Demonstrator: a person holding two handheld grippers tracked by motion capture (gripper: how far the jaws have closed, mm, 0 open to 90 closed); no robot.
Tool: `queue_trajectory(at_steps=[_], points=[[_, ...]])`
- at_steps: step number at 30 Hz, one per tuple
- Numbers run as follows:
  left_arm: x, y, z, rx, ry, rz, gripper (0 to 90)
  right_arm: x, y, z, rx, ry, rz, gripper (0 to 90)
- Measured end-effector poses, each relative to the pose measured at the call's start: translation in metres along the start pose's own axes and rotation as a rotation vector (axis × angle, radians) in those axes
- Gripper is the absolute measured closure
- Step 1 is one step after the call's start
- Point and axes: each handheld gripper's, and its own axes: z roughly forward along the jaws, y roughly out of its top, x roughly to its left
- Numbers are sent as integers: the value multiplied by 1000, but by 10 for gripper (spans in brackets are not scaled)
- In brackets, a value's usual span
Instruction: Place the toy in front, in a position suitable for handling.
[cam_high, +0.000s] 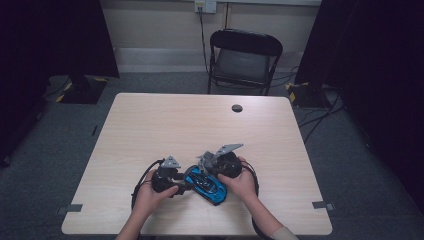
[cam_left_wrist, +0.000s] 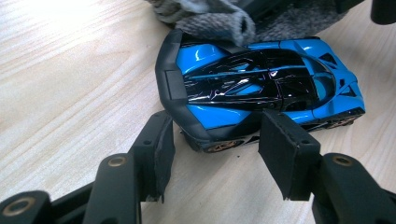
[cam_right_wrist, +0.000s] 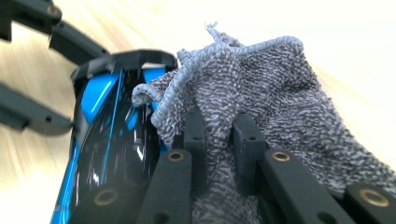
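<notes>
While the blue toy car (cam_high: 207, 184) stands on its wheels on the light wooden table (cam_high: 165, 120), near the person's edge, both tongs work close around it. The left tongs (cam_left_wrist: 215, 140) are partly spread, and their two black pads stand at the rear corner of the car, one pad on each side of the corner. Whether these pads press on the car body or only stand just beside it, I cannot tell from the left gripper view. The car has a black glossy roof and a black rear wing, and its nose points away from the left tongs.

The right tongs (cam_right_wrist: 219, 140) are pressed together on a fold of a grey knitted cloth (cam_right_wrist: 261, 93), which bunches up between the pads. This cloth lies against the side of the car and partly over its rear edge. From the high view, the left hand (cam_high: 150, 192) and the right hand (cam_high: 242, 180) hold their tongs on the two sides of the car, very near each other.
</notes>
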Motion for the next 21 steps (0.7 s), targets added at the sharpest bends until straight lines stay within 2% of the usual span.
queue_trajectory(at_steps=[11,15,18,21], points=[[0,-1,1,-4,-6,-2,455,0,12,15,-19,-4,21,787],[0,-1,0,-4,-8,0,458,-1,14,17,-23,-6,15,786],[0,-1,0,-5,-9,1,460,-1,14,15,-25,-10,14,786],[0,-2,0,-7,-2,4,466,-3,10,3,-47,-14,9,785]])
